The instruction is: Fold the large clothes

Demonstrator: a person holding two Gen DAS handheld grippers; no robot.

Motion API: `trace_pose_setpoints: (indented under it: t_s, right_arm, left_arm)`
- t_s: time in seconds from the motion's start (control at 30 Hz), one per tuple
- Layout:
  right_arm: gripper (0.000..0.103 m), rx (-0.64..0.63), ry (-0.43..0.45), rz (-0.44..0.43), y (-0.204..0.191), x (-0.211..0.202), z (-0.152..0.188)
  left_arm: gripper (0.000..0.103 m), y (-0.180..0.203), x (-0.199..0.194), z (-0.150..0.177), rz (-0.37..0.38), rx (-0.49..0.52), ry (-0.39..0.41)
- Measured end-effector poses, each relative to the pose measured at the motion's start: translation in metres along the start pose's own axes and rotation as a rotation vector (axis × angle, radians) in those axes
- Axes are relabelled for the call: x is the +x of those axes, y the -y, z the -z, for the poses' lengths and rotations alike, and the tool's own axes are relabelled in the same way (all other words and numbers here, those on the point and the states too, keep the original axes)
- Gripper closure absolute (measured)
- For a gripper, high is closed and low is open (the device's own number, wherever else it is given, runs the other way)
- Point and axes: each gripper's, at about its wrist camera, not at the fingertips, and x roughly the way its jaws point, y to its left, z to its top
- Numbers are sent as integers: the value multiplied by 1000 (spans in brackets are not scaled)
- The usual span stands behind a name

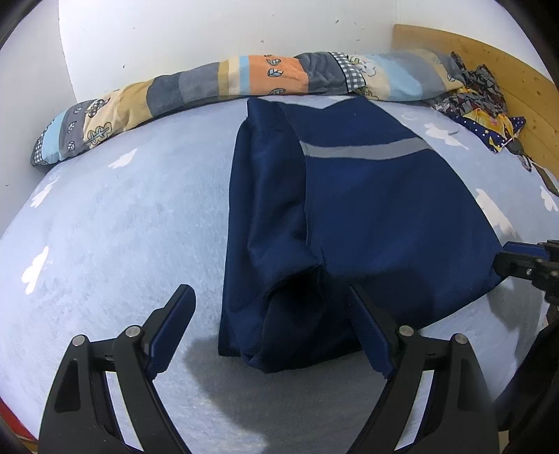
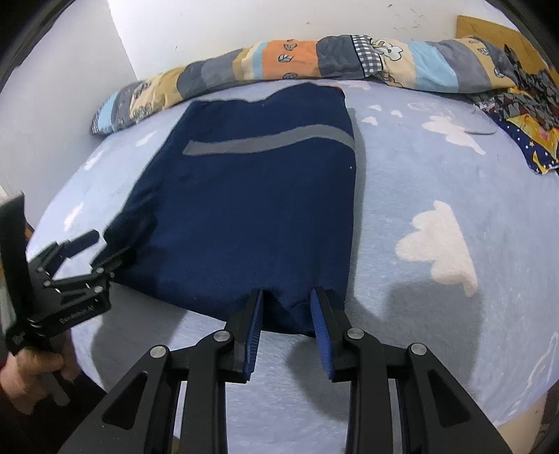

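A navy shirt (image 1: 367, 209) lay flat on a pale blue bed (image 1: 122, 227) printed with white clouds, partly folded, with 1 grey stripe (image 1: 363, 150) across its upper part. In the left wrist view its left side was doubled inward, and a sleeve (image 1: 276, 223) lay on top along that edge, ending in a dark open cuff near the hem.

The left gripper (image 1: 270, 297) stood wide open at the shirt's near left corner. Its left finger rested over bare sheet and its right finger over the navy cloth; it held nothing. The right wrist view showed the same gripper (image 2: 104, 249) at the shirt's left corner, with a hand (image 2: 31, 366) on its handle.

The right gripper (image 2: 286, 297) was partly open at the shirt's near hem, towards its right corner. Its 2 blue-padded fingers stood either side of a small fold of the hem, with a gap between pads and cloth, so it was not clamped on anything. In the left wrist view it (image 1: 524, 265) showed only at the right edge, beside the shirt's near right corner.

A patchwork quilt (image 1: 209, 87) lay rolled along the white wall (image 1: 209, 31) beyond the shirt. A crumpled patterned cloth (image 1: 478, 101) sat at the far right, by a wooden board (image 1: 506, 66).
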Motion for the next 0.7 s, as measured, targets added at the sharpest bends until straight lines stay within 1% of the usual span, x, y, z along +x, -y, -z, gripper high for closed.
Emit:
trace_pose_setpoints:
  t_s: [0.1,0.2,0.23,0.27,0.3,0.33,0.37,0.4,0.47,0.5,0.57,0.63,0.7]
  right_arm:
    - [71,45,51,-32,6,-15,-4]
    - [70,47,127,-15,5,-33,-7]
    - [67,44,145,-9,4,-37,-7]
    - [59,45,167,0,2,-43,-5]
    - [54,49,184,20,-1,-48,-2]
    - [44,48,193,33,-2,-51,0]
    - [40,44,204,45,-6,-55,3]
    - [39,38,216,56,-11,-60,8]
    - [36,17,238,73,-20,-68,17]
    - [34,3,245,81,-26,-73,23]
    - [28,-10,265,90,-32,-81,31]
    - [27,-17,285,94,-36,-88,38]
    - [27,-28,304,99,-39,-94,42]
  left_arm:
    - [15,-1,-5,-6,10,-20,14]
    - [15,1,-16,-11,6,-20,46]
    - [15,3,-20,-13,5,-15,54]
    - [15,5,-23,-14,4,-12,58]
    - [15,8,-30,-16,4,-5,67]
    - [15,10,-36,-17,2,1,72]
    - [15,13,-43,-17,-4,7,81]
    - [14,14,-48,-17,-5,8,92]
    - [2,15,-61,-16,1,2,111]
    - [0,15,-70,-15,3,-6,118]
    - [0,14,-83,-11,-3,-20,138]
    - [0,14,-96,-9,-13,-14,154]
    - [0,13,-103,-7,-37,-8,140]
